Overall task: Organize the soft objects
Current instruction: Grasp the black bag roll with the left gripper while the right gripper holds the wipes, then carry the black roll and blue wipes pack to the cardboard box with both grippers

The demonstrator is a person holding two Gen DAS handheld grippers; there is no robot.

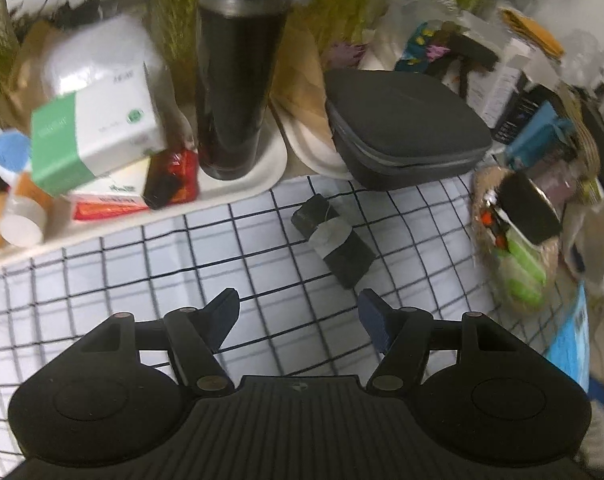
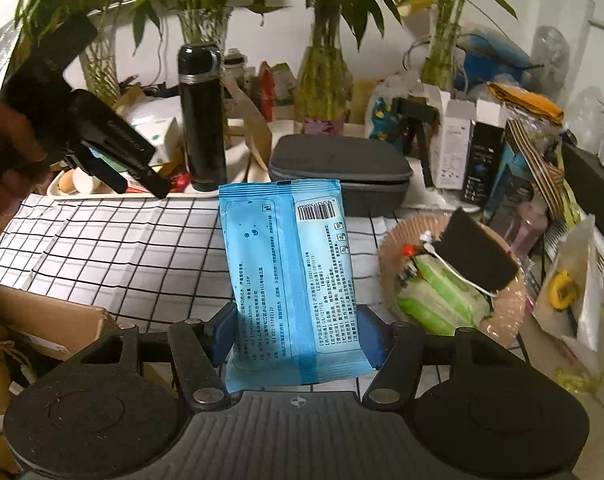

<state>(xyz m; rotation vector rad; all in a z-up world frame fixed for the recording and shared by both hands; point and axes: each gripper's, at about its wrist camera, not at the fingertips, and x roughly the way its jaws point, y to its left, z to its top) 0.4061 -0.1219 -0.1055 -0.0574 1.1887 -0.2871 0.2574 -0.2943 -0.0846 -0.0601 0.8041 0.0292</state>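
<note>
the blue wipes packet (image 2: 292, 276) stands upright between the right jaws, printed back and barcode showing, its lower sides pinched by both pads. a dark rolled cloth with a white paper band (image 1: 333, 238) lies tilted on the checked cloth, just ahead of the left jaws, untouched.

Each gripper (image 1: 298, 312) is matte black — ribbed base, round side discs, brass-coloured pivot screws, dark blue pads (image 2: 367, 336).

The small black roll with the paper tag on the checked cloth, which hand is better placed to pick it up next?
Left, probably. The left tool is open and empty above the black roll, while the right tool is clamped on the blue pack.
</note>
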